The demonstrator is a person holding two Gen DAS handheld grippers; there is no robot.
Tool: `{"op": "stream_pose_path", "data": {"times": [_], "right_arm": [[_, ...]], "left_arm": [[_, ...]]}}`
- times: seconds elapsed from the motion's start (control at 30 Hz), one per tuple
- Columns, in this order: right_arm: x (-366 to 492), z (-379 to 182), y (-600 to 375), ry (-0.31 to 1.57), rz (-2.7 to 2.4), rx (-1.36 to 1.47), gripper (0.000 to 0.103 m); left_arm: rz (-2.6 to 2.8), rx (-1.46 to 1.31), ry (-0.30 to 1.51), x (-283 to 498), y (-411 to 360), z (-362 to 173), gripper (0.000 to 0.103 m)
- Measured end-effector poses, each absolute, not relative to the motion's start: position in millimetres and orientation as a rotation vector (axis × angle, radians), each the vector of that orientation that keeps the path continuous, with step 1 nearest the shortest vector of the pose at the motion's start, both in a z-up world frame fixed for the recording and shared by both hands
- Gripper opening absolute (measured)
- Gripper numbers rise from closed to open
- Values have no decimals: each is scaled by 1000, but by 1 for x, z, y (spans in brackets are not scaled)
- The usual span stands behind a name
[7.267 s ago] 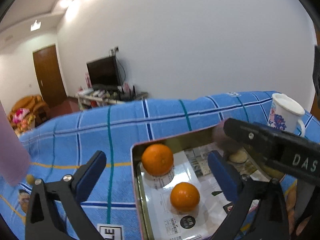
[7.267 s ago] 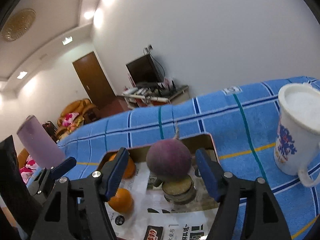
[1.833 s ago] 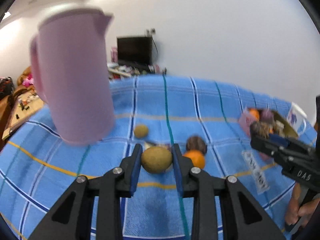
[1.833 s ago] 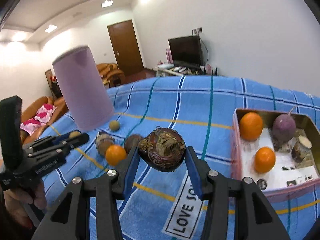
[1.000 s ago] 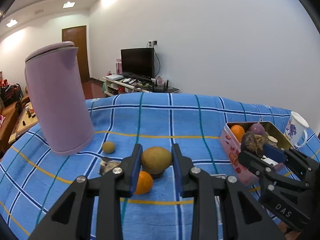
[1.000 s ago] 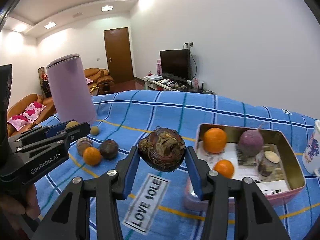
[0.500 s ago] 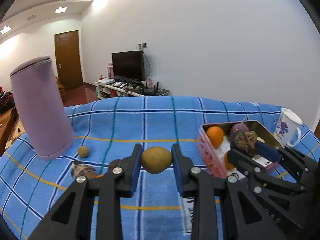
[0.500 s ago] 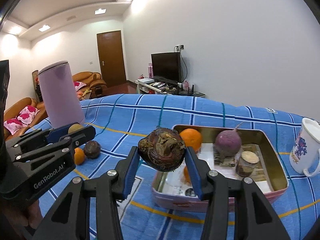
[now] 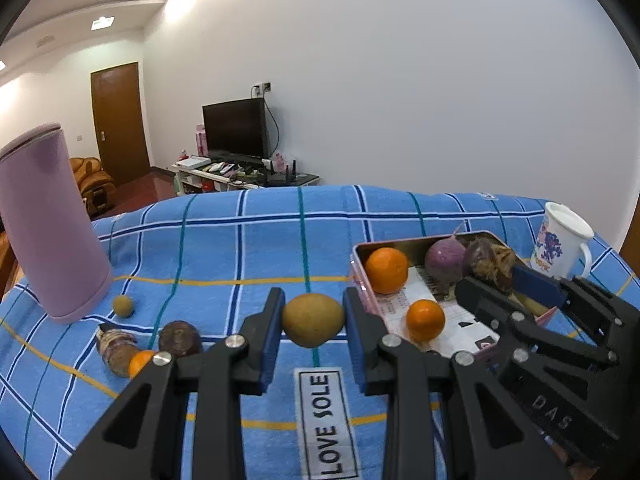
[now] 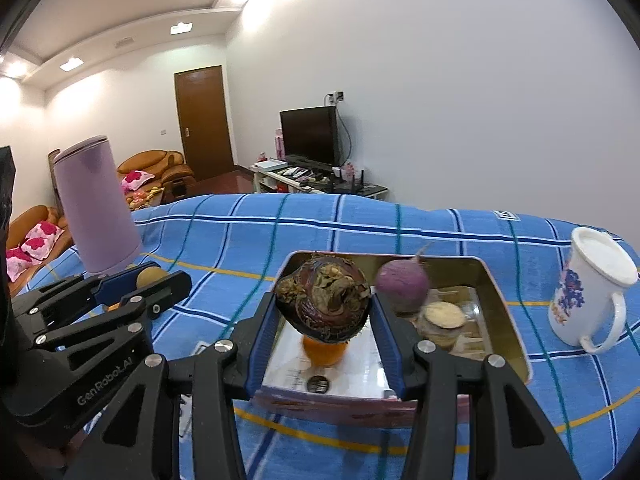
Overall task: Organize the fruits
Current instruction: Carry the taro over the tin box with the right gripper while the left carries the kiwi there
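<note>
Now gripping: left gripper (image 9: 313, 322) clamping 1 kiwi (image 9: 313, 320), right gripper (image 10: 325, 312) clamping 1 taro (image 10: 323, 303); sitting in tin (image 9: 362, 250): 2 oranges (image 9: 386, 265), 1 radish (image 9: 445, 260).

bare blue cloth (image 9: 240, 248) fills the frame's middle. the purple jug (image 9: 48, 224) blocks the left, the tin (image 9: 362, 276) crowds the right, the mug (image 9: 560, 240) guards far right.

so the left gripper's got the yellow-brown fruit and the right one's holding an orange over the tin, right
Not quite. The right gripper holds a dark, rough-skinned brown fruit, not an orange; the right wrist view shows it over the tin. The left gripper does hold the yellow-brown fruit.
</note>
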State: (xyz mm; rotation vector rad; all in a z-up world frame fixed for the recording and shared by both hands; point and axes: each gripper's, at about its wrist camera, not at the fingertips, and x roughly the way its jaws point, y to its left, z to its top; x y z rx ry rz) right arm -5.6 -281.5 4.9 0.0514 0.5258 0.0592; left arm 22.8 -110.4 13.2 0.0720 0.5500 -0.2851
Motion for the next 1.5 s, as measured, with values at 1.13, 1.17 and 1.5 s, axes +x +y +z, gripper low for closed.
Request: {"op": "stream_pose_path", "data": {"times": [1.13, 1.17, 1.5], "right_arm": [[-10, 6, -384, 530, -195, 67, 49], [-9, 5, -383, 536, -189, 68, 49], [0, -8, -376, 638, -183, 36, 49]], "left_arm": [[-398, 132, 531, 42, -207, 11, 31], [-405, 139, 534, 42, -210, 9, 31], [-416, 172, 566, 44, -222, -4, 31]]}}
